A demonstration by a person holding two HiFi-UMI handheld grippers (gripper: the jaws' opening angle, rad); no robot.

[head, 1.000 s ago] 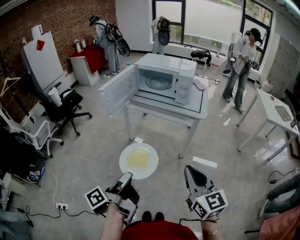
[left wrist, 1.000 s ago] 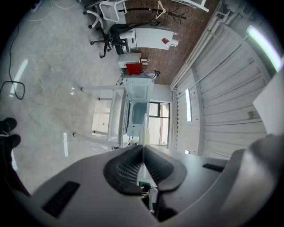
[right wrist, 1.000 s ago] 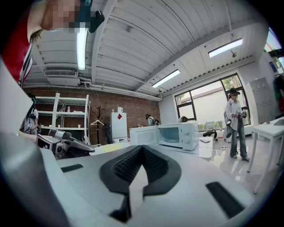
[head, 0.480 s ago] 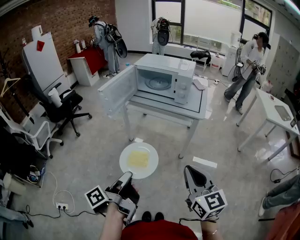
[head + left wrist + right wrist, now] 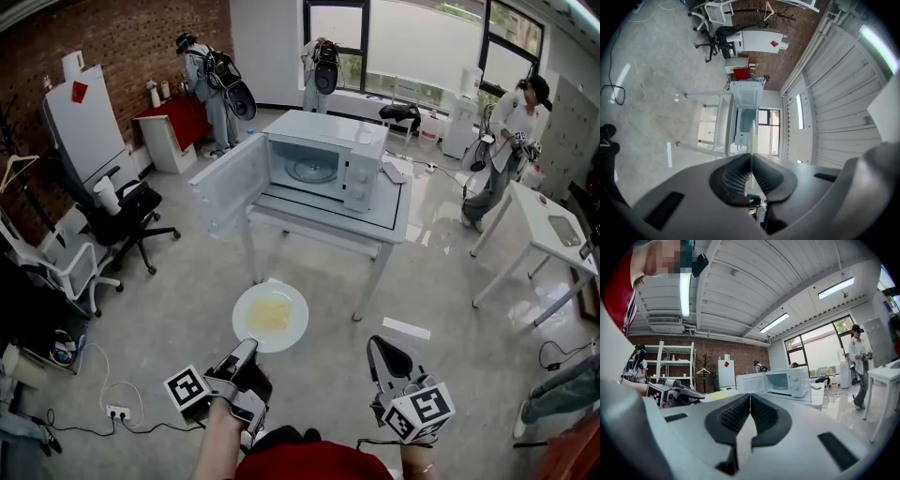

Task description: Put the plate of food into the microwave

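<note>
A white plate with flat yellow food hangs over the floor, a step short of the table. My left gripper is shut on its near rim. In the left gripper view the plate shows edge-on between the closed pads. The white microwave stands on a white table ahead, its door swung wide to the left and its turntable bare. My right gripper hovers to the right of the plate, shut with nothing in it. In the right gripper view, the microwave is ahead.
Black office chairs stand at the left. A second white table is at the right, with a person walking beside it. Two people work at the back wall. A cable and a paper lie on the floor.
The plate and my left gripper have edged slightly forward and left. The person at the right has walked farther right. My right gripper has hardly moved.
</note>
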